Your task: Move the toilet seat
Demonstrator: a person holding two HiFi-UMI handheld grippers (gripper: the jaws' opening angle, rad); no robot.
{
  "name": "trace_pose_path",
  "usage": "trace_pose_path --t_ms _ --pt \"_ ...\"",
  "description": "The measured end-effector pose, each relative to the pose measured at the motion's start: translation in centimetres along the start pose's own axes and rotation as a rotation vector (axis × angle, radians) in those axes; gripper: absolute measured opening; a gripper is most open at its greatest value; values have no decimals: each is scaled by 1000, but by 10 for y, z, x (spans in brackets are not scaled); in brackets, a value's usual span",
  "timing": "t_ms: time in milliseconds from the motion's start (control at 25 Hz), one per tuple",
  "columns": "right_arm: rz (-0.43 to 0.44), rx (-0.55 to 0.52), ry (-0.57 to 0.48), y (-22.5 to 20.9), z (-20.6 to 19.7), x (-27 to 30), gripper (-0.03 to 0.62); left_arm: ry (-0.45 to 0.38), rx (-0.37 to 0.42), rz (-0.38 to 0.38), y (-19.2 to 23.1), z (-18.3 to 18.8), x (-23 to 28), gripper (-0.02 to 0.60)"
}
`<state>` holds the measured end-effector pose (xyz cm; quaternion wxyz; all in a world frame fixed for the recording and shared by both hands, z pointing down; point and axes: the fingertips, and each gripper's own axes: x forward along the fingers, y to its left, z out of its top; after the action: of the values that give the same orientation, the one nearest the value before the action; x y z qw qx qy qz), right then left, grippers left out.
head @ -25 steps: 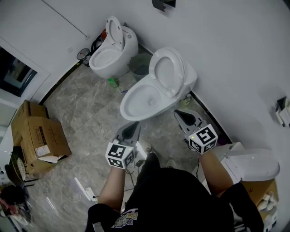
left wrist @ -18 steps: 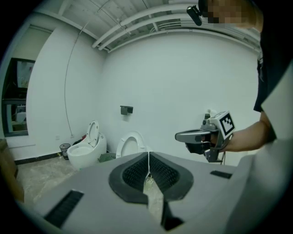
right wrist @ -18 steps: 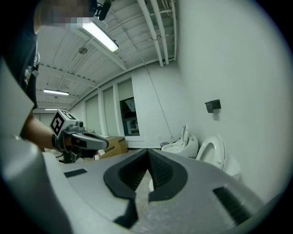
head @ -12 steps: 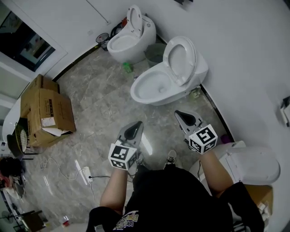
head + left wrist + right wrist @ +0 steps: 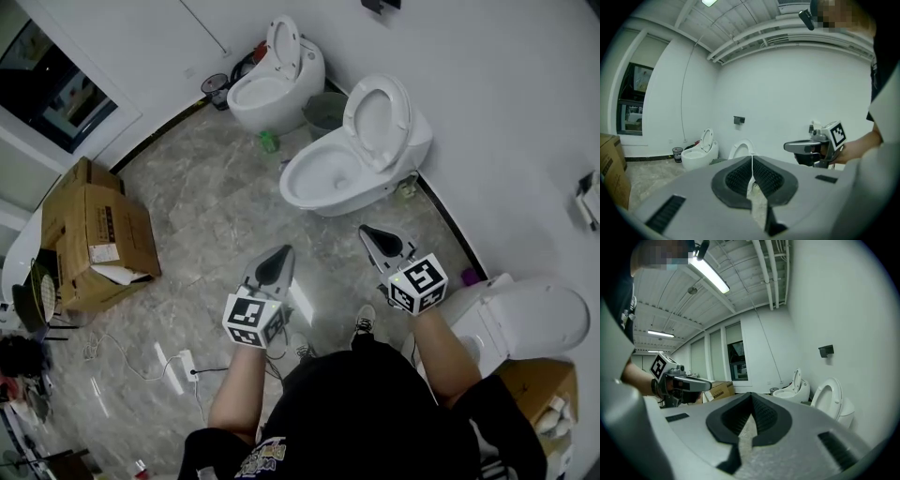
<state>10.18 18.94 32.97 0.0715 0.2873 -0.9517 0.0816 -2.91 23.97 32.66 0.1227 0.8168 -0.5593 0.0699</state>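
Over the last second the scene had drawn back. The nearer toilet (image 5: pixel 323 178), which had sat right in front of both grippers, now lay well apart from them across a stretch of grey marbled floor (image 5: pixel 206 216). More of a third toilet (image 5: pixel 534 319) showed at the right edge.

The cardboard boxes (image 5: pixel 94 234) by the left wall carried a white label too small to read. The cubes on the grippers bore only black-and-white square markers.

The toilet seat (image 5: pixel 377 111) was white and oval, and it stood raised on the nearer toilet, leaning back toward the wall above the open bowl.

The left gripper (image 5: pixel 278 260) and the right gripper (image 5: pixel 373 238) hung over the floor, each with its jaws pressed together and nothing between them.
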Motion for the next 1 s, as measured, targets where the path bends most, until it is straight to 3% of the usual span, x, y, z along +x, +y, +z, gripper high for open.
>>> trace_pose_path --t_ms 520,760,1000 --pt "-176 -1 -27 51 4 -51 3 -16 16 -169 -20 2 -42 9" --pt "-203 -10 -33 57 4 -61 3 -36 33 -210 -30 8 -45 9" --pt "-205 -23 -37 59 11 -62 3 -51 53 -201 -28 17 -46 9"
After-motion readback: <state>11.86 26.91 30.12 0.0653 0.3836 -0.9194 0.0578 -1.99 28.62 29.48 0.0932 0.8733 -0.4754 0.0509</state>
